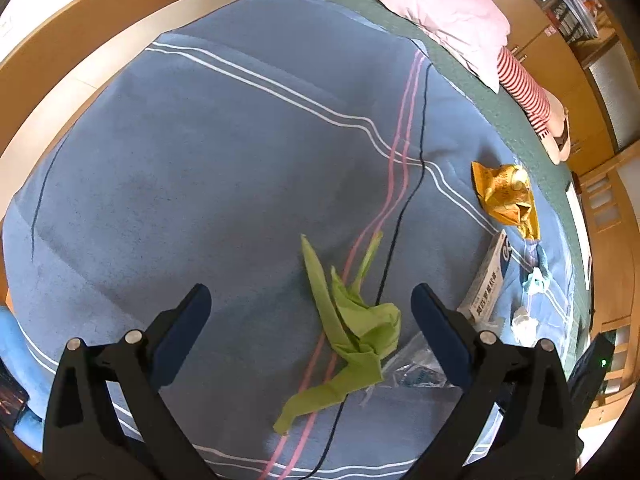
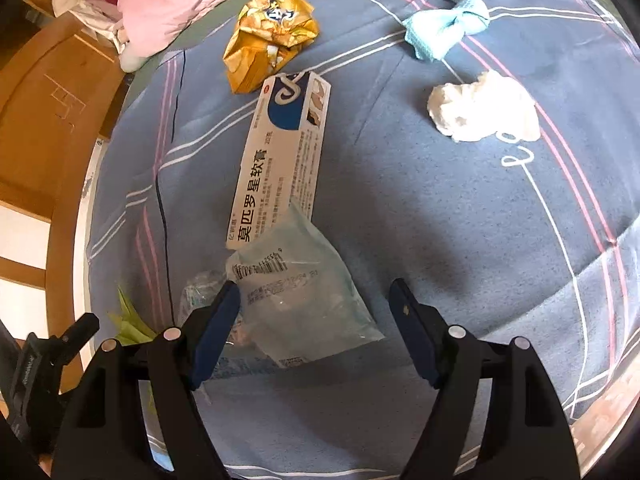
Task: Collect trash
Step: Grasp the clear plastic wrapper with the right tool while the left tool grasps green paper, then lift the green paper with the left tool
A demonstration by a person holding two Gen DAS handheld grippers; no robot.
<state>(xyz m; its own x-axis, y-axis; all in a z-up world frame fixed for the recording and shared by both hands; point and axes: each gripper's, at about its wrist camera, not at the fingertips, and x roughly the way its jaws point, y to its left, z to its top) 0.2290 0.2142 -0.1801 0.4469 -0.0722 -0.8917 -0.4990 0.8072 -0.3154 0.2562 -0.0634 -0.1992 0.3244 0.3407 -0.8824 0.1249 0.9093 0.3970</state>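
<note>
While I've got both grippers angled down over the blue bedspread, my left gripper sits wide open with the green paper scrap between its fingers, untouched. Right of that scrap, my right gripper is wide too, clear plastic bag between its fingers, ointment box just beyond.

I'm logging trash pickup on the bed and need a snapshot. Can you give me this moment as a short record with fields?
surface: blue striped blanket
left gripper: open, over green paper scrap
right gripper: open, holding nothing, clear plastic bag between its fingers
other trash: ointment box, yellow snack wrapper, white tissue wad, light blue cloth
beyond: pink pillow
</note>
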